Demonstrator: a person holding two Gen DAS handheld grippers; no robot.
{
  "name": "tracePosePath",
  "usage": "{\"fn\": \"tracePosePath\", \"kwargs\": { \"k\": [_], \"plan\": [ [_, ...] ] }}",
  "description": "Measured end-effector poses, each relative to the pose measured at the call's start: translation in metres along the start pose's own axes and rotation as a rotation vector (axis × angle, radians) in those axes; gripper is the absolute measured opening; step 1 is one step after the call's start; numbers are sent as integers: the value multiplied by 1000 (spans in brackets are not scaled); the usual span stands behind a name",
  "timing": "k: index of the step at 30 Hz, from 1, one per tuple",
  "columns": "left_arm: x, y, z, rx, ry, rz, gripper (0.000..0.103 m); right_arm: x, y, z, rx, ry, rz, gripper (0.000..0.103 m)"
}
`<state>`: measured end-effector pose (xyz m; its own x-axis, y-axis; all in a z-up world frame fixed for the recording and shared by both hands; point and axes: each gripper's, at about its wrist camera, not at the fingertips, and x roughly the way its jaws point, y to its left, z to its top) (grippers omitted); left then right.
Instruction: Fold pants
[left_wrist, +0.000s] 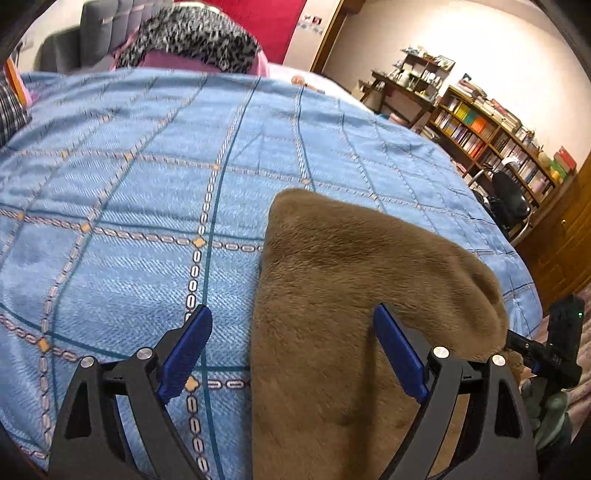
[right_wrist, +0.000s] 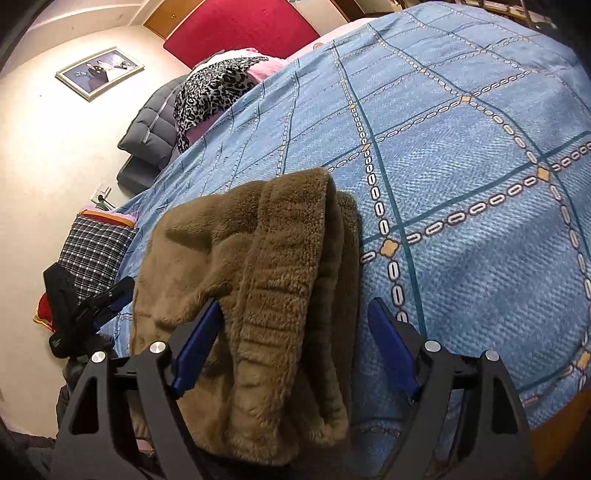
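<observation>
The pants (left_wrist: 343, 295) are a fuzzy tan-brown fleece pair, lying bunched in thick layers near the edge of the bed on a blue checked bedspread (left_wrist: 129, 192). In the right wrist view the ribbed elastic waistband (right_wrist: 273, 317) runs down the middle of the pile. The left gripper (left_wrist: 291, 347) is spread wide, fabric under its gap, gripping nothing. The right gripper (right_wrist: 295, 343) is wide too, blue fingers (right_wrist: 197, 343) either side of the waistband.

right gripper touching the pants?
Cannot tell. In the right wrist view the open right gripper straddles the pants; its left finger overlaps the fleece, but contact isn't plain.
</observation>
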<state>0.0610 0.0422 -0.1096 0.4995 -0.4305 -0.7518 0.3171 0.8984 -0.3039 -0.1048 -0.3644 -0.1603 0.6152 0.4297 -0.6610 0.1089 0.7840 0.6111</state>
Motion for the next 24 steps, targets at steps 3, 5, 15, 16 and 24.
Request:
{"fn": "tracePosePath", "kwargs": {
  "k": [3,5,15,16,24],
  "plan": [
    [12,6,-1,-22,41,-27,88,9,-5,4,18,18,18,88],
    [17,10,-1,-29,56,-44,89,14,-8,6,24,26,27,91],
    [32,26,0,-87,114,-127,92,33,-7,10,0,57,24,97],
    [32,27,0,-85,115,-130,92,34,-6,11,-4,62,20,95],
    [39,33,6,-91,160,-201,93,42,-6,14,40,106,88,81]
  ]
}}
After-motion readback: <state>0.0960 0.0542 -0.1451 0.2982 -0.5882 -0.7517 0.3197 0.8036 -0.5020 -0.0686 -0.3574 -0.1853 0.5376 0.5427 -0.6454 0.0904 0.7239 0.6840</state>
